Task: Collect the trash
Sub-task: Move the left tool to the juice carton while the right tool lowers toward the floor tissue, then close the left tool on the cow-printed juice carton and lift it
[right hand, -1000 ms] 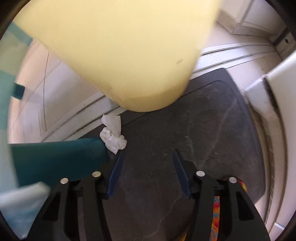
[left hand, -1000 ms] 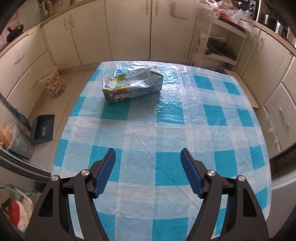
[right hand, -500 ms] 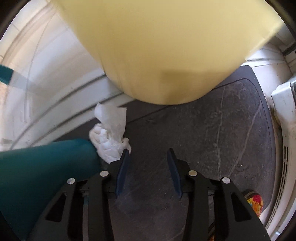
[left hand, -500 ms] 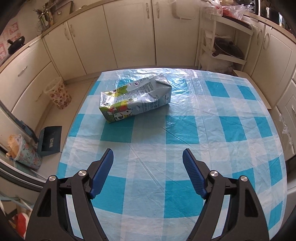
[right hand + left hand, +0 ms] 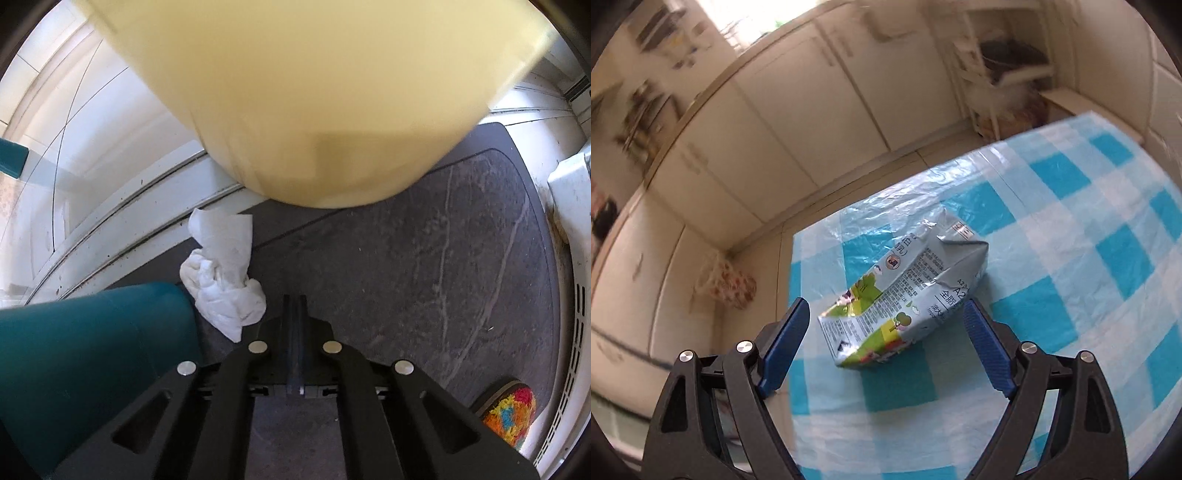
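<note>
My left gripper nearer now, jaws just widened, straddling crushed carton at 12 o'clock, no contact. Right gripper jaws just snapped together, empty; tissue at 10 o'clock, missed.

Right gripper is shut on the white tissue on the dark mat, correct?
No. The right gripper is shut, but on nothing: the white tissue lies loose beside it on the dark mat, as the right wrist view shows.
</note>
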Demonstrator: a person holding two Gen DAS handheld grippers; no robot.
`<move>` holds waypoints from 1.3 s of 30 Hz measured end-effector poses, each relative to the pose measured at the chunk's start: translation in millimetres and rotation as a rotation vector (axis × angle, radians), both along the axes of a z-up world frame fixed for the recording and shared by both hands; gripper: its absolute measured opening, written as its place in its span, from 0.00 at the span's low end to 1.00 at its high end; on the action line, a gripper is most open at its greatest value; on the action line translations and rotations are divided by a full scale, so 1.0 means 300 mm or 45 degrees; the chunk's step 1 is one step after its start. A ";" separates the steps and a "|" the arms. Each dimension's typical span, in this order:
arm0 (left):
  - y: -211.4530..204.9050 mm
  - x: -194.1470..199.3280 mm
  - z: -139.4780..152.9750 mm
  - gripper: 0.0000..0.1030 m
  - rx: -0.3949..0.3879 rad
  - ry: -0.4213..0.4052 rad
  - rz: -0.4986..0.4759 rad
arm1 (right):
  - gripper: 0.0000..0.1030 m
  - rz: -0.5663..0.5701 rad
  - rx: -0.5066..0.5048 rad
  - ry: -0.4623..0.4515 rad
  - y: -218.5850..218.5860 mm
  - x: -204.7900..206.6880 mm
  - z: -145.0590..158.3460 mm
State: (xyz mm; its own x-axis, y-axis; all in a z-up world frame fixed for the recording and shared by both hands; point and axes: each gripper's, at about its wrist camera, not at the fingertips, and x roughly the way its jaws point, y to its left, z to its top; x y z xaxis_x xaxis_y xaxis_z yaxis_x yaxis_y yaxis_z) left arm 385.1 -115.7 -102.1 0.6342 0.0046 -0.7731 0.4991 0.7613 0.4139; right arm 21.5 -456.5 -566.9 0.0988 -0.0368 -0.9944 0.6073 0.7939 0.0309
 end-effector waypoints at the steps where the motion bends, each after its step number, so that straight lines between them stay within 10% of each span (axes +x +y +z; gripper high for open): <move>1: 0.000 0.014 -0.002 0.79 0.036 0.031 -0.047 | 0.02 -0.001 0.002 -0.002 -0.026 -0.009 -0.005; 11: -0.081 0.086 -0.110 0.80 0.260 0.274 -0.405 | 0.01 -0.113 -0.017 0.005 -0.101 -0.135 0.053; 14: -0.087 0.088 -0.102 0.78 0.209 0.281 -0.362 | 0.01 -0.134 -0.023 0.013 -0.147 -0.192 0.075; 20: -0.062 -0.009 -0.056 0.27 0.157 0.197 -0.248 | 0.01 -0.204 -0.013 -0.008 -0.187 -0.263 0.146; 35: -0.011 -0.490 0.111 0.00 -0.156 0.222 -0.252 | 0.01 -0.439 -0.010 -0.140 -0.175 -0.366 0.431; 39: -0.009 -0.510 0.096 0.01 -0.072 0.246 -0.175 | 0.01 -0.498 -0.020 -0.213 -0.191 -0.376 0.524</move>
State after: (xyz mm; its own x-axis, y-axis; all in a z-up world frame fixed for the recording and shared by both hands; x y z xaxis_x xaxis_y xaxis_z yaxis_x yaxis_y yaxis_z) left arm 232.0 -118.3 -73.2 0.4660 -0.1180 -0.8769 0.6653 0.7001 0.2593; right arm -91.2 -513.7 -409.6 0.2345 -0.1188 -0.9648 0.8504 0.5060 0.1444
